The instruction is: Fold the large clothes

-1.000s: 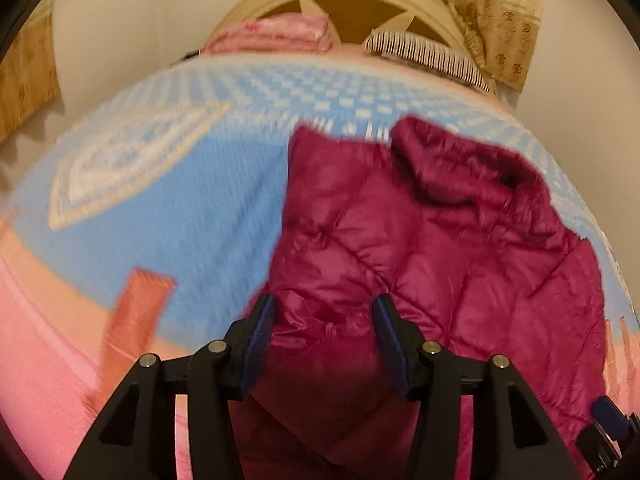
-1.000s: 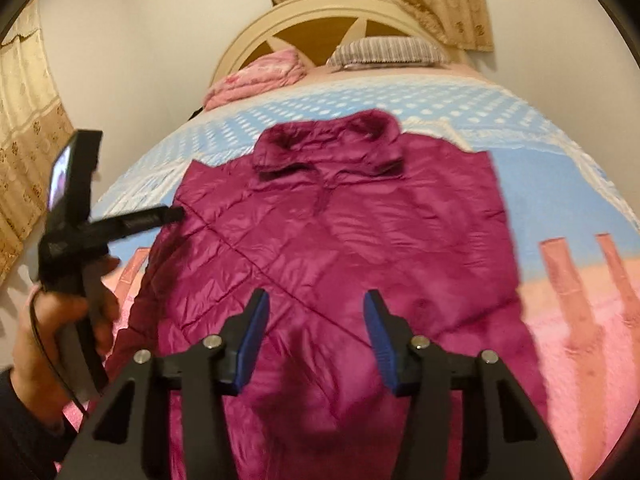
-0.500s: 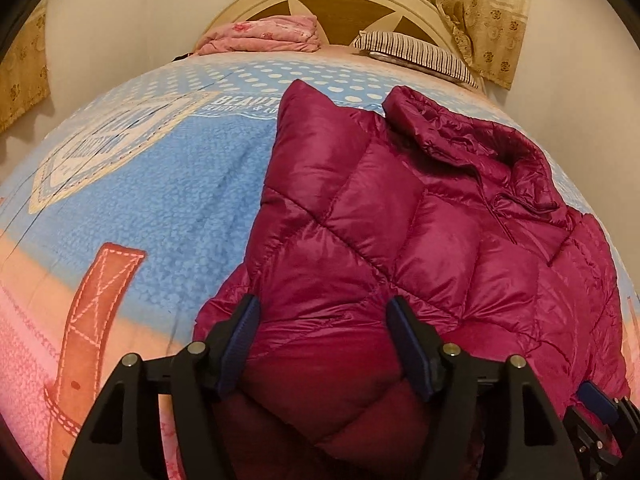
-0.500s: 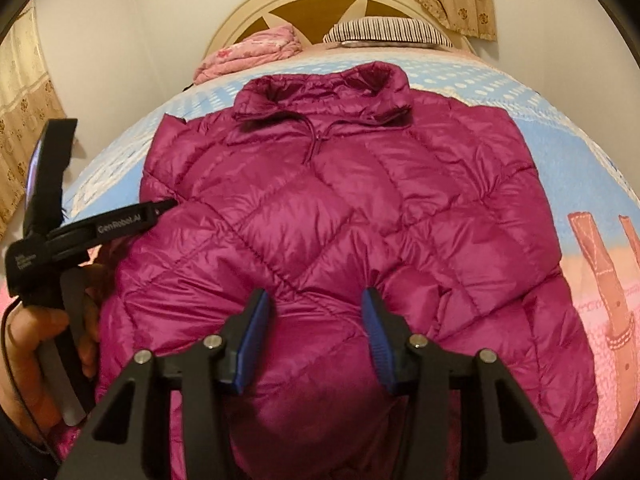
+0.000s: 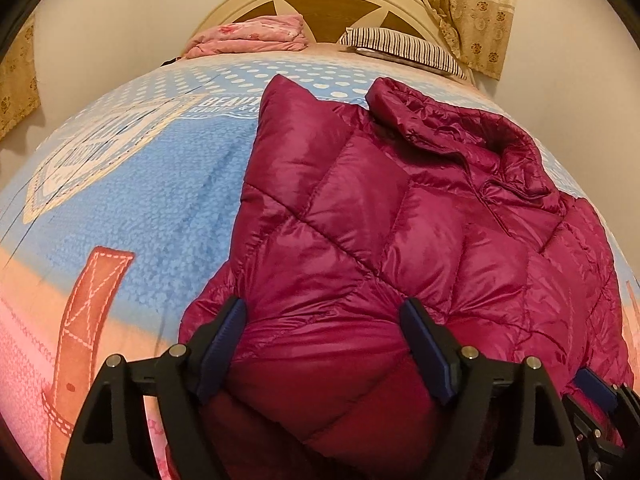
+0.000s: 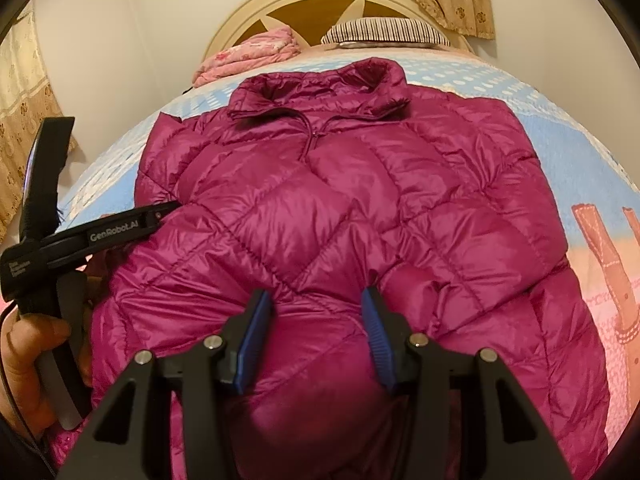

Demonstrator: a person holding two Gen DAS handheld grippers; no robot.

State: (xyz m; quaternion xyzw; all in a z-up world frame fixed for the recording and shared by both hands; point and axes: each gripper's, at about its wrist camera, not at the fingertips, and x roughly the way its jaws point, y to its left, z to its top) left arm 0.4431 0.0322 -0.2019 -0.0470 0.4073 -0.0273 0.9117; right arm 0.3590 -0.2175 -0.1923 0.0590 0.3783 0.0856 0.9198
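Looking down the bed (image 5: 132, 208) first: its blue and pink blanket gives me a broad, soft, flat place to work, which is why the big puffy jacket (image 6: 344, 216) is spread out on it, front up, collar (image 6: 320, 88) toward the headboard (image 6: 320, 4) and hem toward me. That way the side edges run straight away from me, ready to be turned in. A striped pillow (image 6: 384, 32) and a folded pink blanket (image 6: 252, 54) sit well clear at the head end, out of the fold's way.

Now my left hand-held gripper (image 5: 322, 312): jaws spread wide, with a bulge of the jacket's near-left part swelling up between them. They straddle the padding; I can't tell that they pinch it. My right hand-held gripper (image 6: 318, 304) has its jaws narrower but still parted, over the padded fabric near the middle of the hem, and I'd judge it isn't clamped either. I hold both low at the near end because, I reckon, that's where the first fold starts.

The zipper (image 6: 310, 140) is shut nearly to the collar, keeping both fronts together.
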